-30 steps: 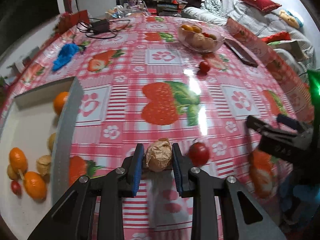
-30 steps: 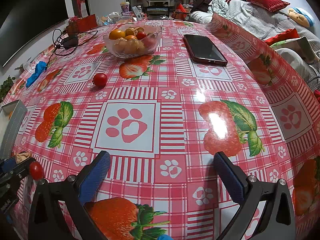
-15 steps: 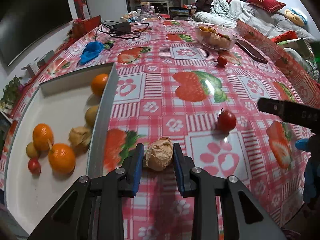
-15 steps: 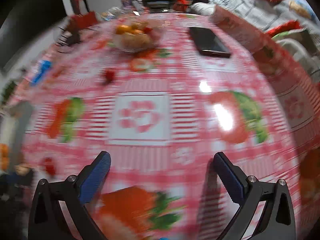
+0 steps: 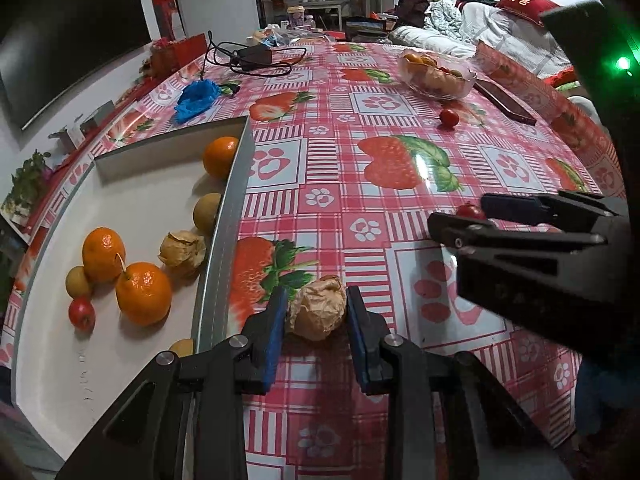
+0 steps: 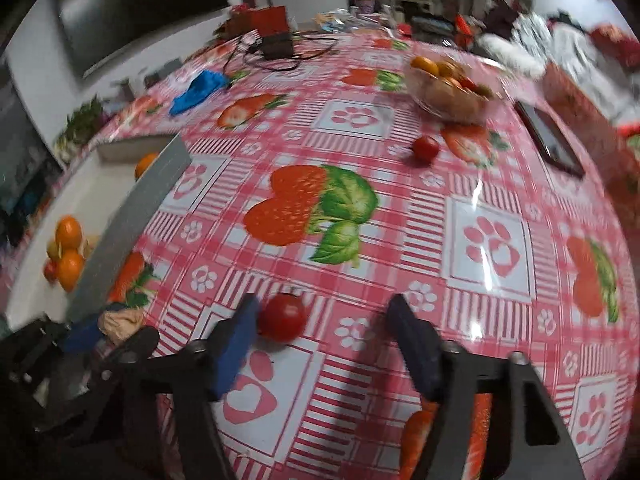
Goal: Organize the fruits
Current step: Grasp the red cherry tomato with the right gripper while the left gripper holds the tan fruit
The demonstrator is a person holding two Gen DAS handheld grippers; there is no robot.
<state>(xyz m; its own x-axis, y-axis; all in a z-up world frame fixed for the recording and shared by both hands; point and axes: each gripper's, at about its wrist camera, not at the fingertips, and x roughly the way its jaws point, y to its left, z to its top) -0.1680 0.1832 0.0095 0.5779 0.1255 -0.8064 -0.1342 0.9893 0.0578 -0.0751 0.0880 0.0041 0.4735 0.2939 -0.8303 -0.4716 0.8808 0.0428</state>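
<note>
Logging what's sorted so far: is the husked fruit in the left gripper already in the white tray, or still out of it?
Out. The husked fruit sits clamped in the left gripper, over the tablecloth, right of the white tray wall.

Red-checked tablecloth (image 5: 400, 248), orange mandarins (image 5: 143, 293), seemingly red tomato (image 6: 281, 317).

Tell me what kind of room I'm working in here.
Most likely a home living room: a table under a strawberry-print cloth, a wall TV, and a sofa piled with bedding and a red cushion.
</note>
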